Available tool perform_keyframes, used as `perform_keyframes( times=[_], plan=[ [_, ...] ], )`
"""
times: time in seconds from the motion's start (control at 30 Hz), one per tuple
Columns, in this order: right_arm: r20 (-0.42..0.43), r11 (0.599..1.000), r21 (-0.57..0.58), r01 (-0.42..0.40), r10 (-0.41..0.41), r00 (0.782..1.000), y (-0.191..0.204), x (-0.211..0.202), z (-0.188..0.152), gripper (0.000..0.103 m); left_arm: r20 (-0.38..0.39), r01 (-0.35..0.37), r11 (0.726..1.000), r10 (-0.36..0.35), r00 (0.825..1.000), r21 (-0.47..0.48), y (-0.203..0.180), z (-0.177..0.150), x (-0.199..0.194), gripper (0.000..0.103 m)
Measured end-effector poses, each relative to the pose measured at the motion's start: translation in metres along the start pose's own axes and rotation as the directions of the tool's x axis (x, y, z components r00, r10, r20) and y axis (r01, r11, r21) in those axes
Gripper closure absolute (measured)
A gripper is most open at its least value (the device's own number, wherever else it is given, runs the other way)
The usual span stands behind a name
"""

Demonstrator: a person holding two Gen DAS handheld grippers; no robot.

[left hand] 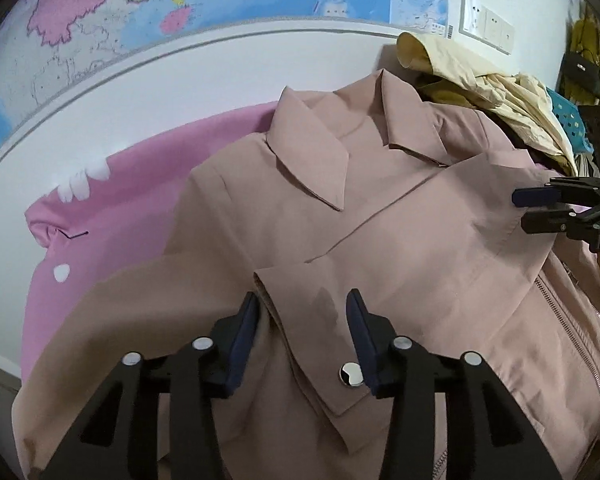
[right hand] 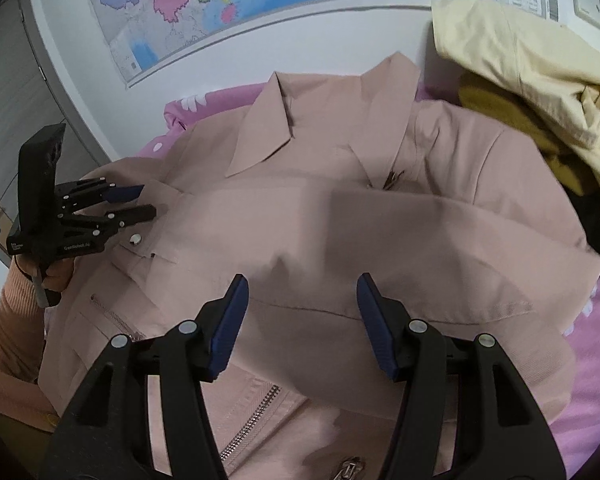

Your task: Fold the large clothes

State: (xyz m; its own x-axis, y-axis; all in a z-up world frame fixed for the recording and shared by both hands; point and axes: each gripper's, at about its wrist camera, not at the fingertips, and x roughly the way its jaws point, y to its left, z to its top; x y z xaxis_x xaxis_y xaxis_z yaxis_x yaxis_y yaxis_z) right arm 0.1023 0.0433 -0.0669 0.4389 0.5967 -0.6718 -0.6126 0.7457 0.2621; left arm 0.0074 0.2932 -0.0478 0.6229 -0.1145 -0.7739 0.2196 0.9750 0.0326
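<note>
A dusty-pink collared jacket (left hand: 380, 216) with zippers lies front up on a pink sheet (left hand: 112, 216); it also shows in the right wrist view (right hand: 340, 216). Both sleeves are folded across its chest. My left gripper (left hand: 302, 320) is open, its blue pads either side of the left sleeve cuff (left hand: 312, 344) with a silver snap button (left hand: 351, 373). It also shows at the left of the right wrist view (right hand: 140, 202). My right gripper (right hand: 302, 312) is open just above the folded right sleeve (right hand: 420, 264), holding nothing. It shows at the right edge of the left wrist view (left hand: 518, 210).
A heap of cream and mustard clothes (right hand: 520, 80) lies behind the jacket at the right. A white wall with a large map (left hand: 180, 0) stands behind. A grey door (right hand: 16, 120) is at the left of the right wrist view.
</note>
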Motion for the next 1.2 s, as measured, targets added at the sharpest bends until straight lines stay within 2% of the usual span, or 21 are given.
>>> perform_keyframes(
  times=[0.07, 0.1, 0.2, 0.33, 0.43, 0.5, 0.57, 0.63, 0.67, 0.77, 0.83, 0.97, 1.03, 1.13, 1.2],
  plan=[
    [-0.002, 1.000, 0.002, -0.003, 0.003, 1.000, 0.001, 0.001, -0.002, 0.046, 0.003, -0.012, 1.000, 0.012, 1.000, 0.014, -0.003, -0.001, 0.000, 0.078],
    [-0.001, 1.000, 0.003, -0.002, 0.002, 1.000, 0.001, 0.000, -0.002, 0.046, 0.003, -0.016, 1.000, 0.016, 1.000, 0.021, -0.004, -0.002, 0.000, 0.078],
    [-0.002, 1.000, 0.008, -0.008, 0.008, 1.000, 0.001, 0.000, -0.004, 0.045, -0.013, 0.004, 1.000, -0.004, 1.000, 0.011, -0.001, -0.003, 0.004, 0.078],
    [-0.011, 1.000, 0.011, -0.014, 0.014, 1.000, 0.001, 0.003, -0.006, 0.044, 0.016, -0.022, 1.000, 0.022, 1.000, 0.019, -0.003, -0.001, 0.000, 0.072],
    [-0.015, 1.000, 0.008, -0.018, 0.019, 1.000, 0.002, 0.005, -0.008, 0.043, 0.033, -0.039, 0.999, 0.038, 0.999, 0.038, -0.008, 0.000, -0.005, 0.072],
    [-0.016, 1.000, 0.010, -0.023, 0.023, 1.000, 0.002, 0.006, -0.009, 0.042, 0.039, -0.040, 0.997, 0.038, 0.999, 0.064, -0.012, -0.001, -0.005, 0.078],
    [-0.017, 1.000, 0.011, -0.027, 0.027, 0.999, 0.001, 0.007, -0.010, 0.042, 0.019, -0.056, 0.996, 0.055, 0.998, 0.075, -0.013, -0.001, -0.001, 0.091],
    [-0.019, 1.000, 0.010, -0.028, 0.028, 0.999, 0.001, 0.008, -0.010, 0.042, 0.002, -0.048, 0.997, 0.048, 0.999, 0.068, -0.010, 0.000, 0.003, 0.094],
    [-0.019, 0.999, 0.010, -0.030, 0.031, 0.999, 0.001, 0.008, -0.011, 0.042, -0.002, -0.050, 0.997, 0.051, 0.999, 0.065, -0.008, 0.001, 0.005, 0.099],
    [-0.020, 0.999, 0.011, -0.037, 0.037, 0.999, 0.001, 0.008, -0.012, 0.041, 0.009, -0.079, 0.996, 0.079, 0.997, 0.041, -0.002, 0.008, 0.003, 0.101],
    [-0.017, 0.999, 0.012, -0.038, 0.038, 0.999, 0.000, 0.007, -0.012, 0.041, 0.062, -0.110, 0.994, 0.109, 0.992, 0.008, 0.003, 0.016, -0.012, 0.101],
    [0.013, 1.000, 0.015, -0.020, 0.019, 1.000, -0.004, 0.002, -0.007, 0.041, 0.151, -0.100, 0.994, 0.103, 0.983, -0.032, 0.013, 0.033, -0.035, 0.101],
    [0.018, 1.000, 0.023, -0.020, 0.019, 1.000, -0.008, 0.003, -0.003, 0.041, 0.133, -0.106, 0.994, 0.109, 0.985, -0.027, 0.015, 0.039, -0.026, 0.101],
    [0.007, 1.000, 0.005, 0.029, -0.029, 1.000, -0.013, 0.014, 0.005, 0.041, 0.062, -0.119, 0.991, 0.123, 0.990, -0.058, 0.025, 0.040, 0.005, 0.098],
    [-0.019, 0.998, 0.013, 0.054, -0.054, 0.998, -0.018, 0.025, 0.008, 0.042, -0.003, -0.130, 0.990, 0.130, 0.992, -0.051, 0.028, 0.037, 0.025, 0.085]
  ],
)
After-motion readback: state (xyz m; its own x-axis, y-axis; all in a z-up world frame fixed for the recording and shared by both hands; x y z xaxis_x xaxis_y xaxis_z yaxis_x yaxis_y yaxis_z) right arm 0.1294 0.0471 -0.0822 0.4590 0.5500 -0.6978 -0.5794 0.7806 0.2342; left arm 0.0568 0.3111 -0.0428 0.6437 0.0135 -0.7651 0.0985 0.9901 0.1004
